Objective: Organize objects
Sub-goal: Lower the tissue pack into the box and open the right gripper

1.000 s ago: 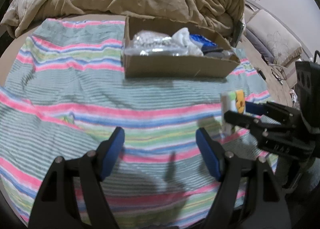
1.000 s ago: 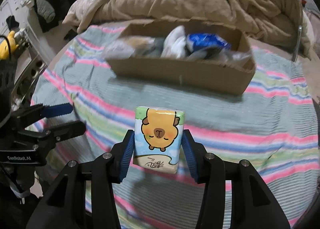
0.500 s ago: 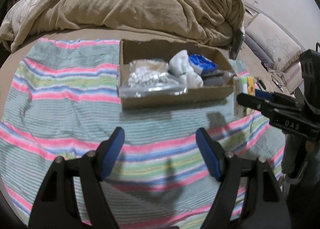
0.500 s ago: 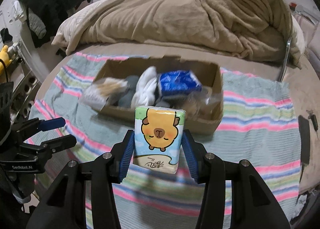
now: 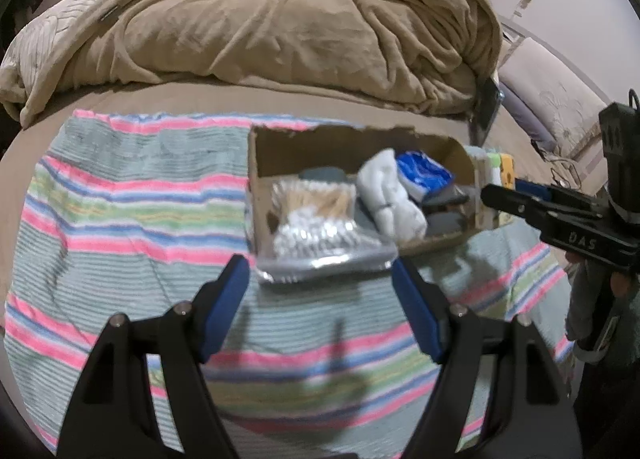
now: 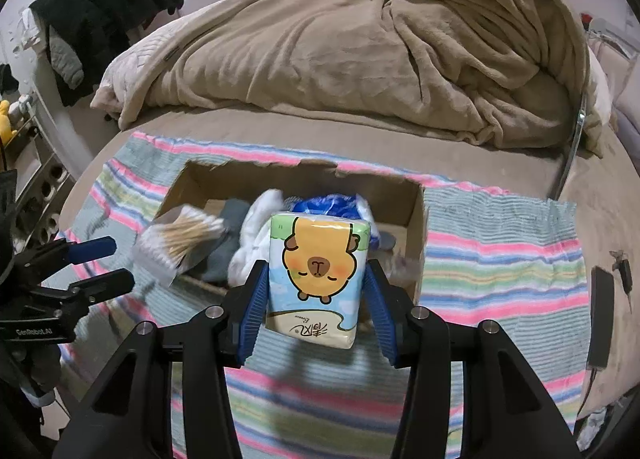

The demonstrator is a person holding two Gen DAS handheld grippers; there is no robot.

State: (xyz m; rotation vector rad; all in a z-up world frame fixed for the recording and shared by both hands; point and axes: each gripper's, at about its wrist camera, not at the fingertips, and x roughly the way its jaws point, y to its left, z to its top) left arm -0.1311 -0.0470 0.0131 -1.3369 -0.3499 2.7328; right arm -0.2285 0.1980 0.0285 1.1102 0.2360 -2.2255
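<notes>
Pinching a tissue pack (image 6: 318,279) between the blue pads (image 6: 252,315) of the right gripper (image 6: 316,317), cartoon capybara face turned upside down toward the camera, pack hanging in the air right over the near wall of the cardboard box (image 6: 416,219). Seeing the same pack from the left wrist view as a thin green-and-yellow sliver (image 5: 500,171) at the box's right end, with the right gripper (image 5: 520,195) reaching in from the right edge. Holding the left gripper (image 5: 320,307) spread wide and gripping nothing, hovering above the striped towel (image 5: 120,219) just short of the box (image 5: 256,187). Spotting the left gripper (image 6: 100,263) again at the left edge of the right wrist view, fingers apart, near the box's left corner. Sitting inside the box: a clear bag of cotton swabs (image 5: 316,227) spilling over the near left wall, a white rolled cloth (image 5: 388,199) in the middle, a blue crinkly packet (image 5: 424,175) toward the right, and dark grey items between them, too blurred to name. Lying under everything, the striped towel spread over a bed, with a tan blanket (image 6: 360,51) heaped behind the box and black clothes (image 6: 100,7) piled at far left.
</notes>
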